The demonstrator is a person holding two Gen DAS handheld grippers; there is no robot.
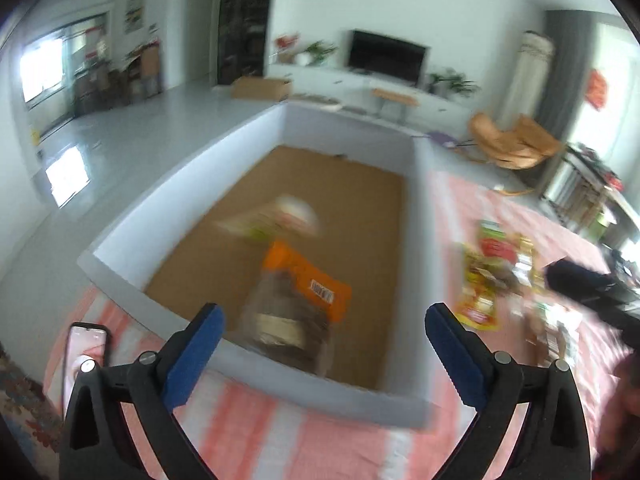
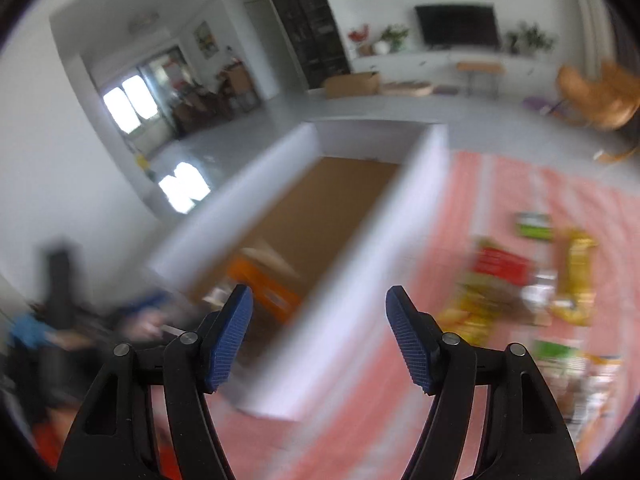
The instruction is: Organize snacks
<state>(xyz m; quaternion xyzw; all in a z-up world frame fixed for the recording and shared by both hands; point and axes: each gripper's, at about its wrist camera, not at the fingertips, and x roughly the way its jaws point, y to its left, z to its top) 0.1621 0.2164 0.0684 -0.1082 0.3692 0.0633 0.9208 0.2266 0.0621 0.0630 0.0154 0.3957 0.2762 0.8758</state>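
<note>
Cardboard-floored white box [image 1: 256,128], orange snack bag [image 1: 308,280] and pale packet [image 1: 280,216] inside.

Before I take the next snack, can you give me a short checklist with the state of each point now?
1. Left tongs open and holding nothing: ok.
2. Right tongs open and holding nothing: ok.
3. Room in the box: ok, much of the brown floor is bare beyond the orange packet.
4. Snacks left to sort: ok, a pile lies on the striped cloth, to the right of the box.
5. Sharp view of the pile: not ok, both views are blurred by motion.
6. Which packet lies on top of the pile: cannot tell.
</note>
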